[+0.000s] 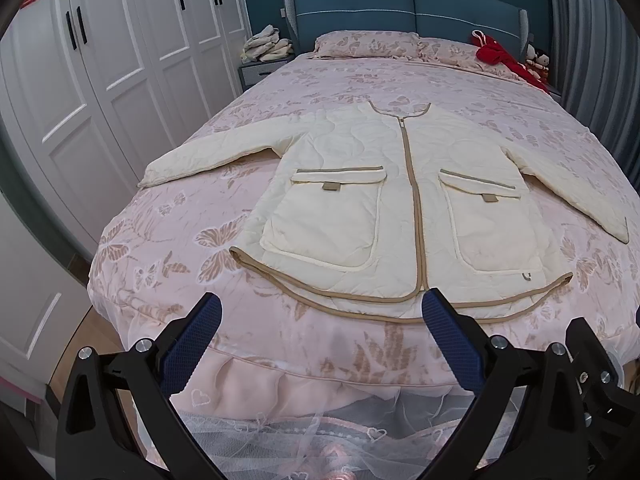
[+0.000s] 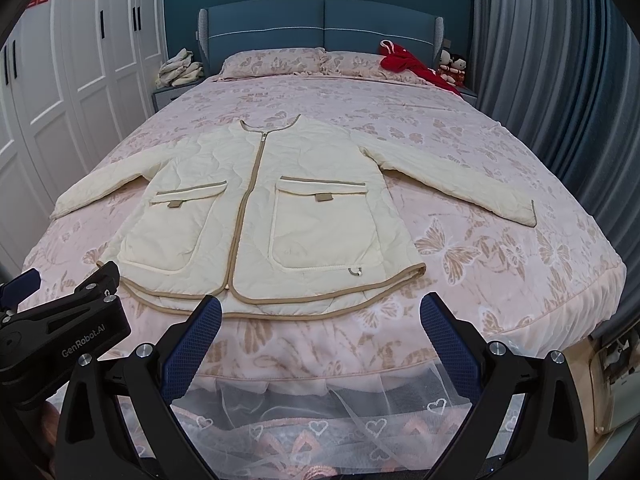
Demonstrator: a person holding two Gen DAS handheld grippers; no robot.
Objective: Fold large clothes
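A cream quilted jacket (image 1: pixel 360 184) with tan trim, a zip and two front pockets lies flat and face up on the pink butterfly bedspread (image 1: pixel 168 240), sleeves spread to both sides. It also shows in the right wrist view (image 2: pixel 256 216). My left gripper (image 1: pixel 322 312) is open and empty, held off the foot of the bed just short of the jacket's hem. My right gripper (image 2: pixel 320 312) is open and empty, also just short of the hem. The left gripper's body (image 2: pixel 60 320) shows at the left of the right wrist view.
White wardrobe doors (image 1: pixel 100 60) run along the left. A nightstand with a pile of pale cloth (image 1: pixel 266 46) stands by the blue headboard (image 1: pixel 400 4). A red garment (image 1: pixel 500 58) and dolls lie at the far right. Grey curtains (image 2: pixel 540 60) hang on the right.
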